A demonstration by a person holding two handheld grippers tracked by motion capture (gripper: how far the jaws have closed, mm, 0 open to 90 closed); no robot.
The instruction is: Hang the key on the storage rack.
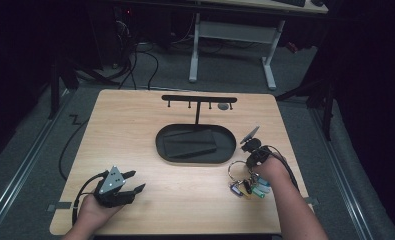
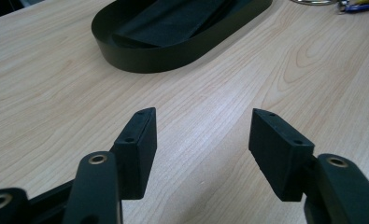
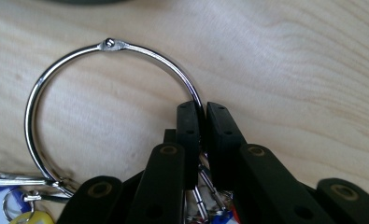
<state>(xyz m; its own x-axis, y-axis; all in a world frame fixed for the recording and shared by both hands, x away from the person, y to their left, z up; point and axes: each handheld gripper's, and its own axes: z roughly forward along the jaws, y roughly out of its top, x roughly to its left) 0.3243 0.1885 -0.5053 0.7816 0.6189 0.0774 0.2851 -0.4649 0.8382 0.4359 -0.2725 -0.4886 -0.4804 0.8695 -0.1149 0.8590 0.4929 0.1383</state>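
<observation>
The right hand-held gripper (image 3: 202, 109) is clamped on the large silver metal key ring (image 3: 56, 74), which lies with its coloured key tags (image 1: 250, 189) on the light wooden surface (image 1: 185, 200) near the black oval tray (image 1: 195, 157). The left hand-held gripper (image 2: 201, 135) rests on the surface with its jaws spread apart

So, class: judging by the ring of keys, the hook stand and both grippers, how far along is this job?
Early stage. Done: the right gripper has shut on the metal ring of the key bunch, which lies on the table. In hand: that grip. Left, probably: lifting the ring to the hook stand behind the black tray; its hooks hold no keys. The left gripper is open.
</observation>
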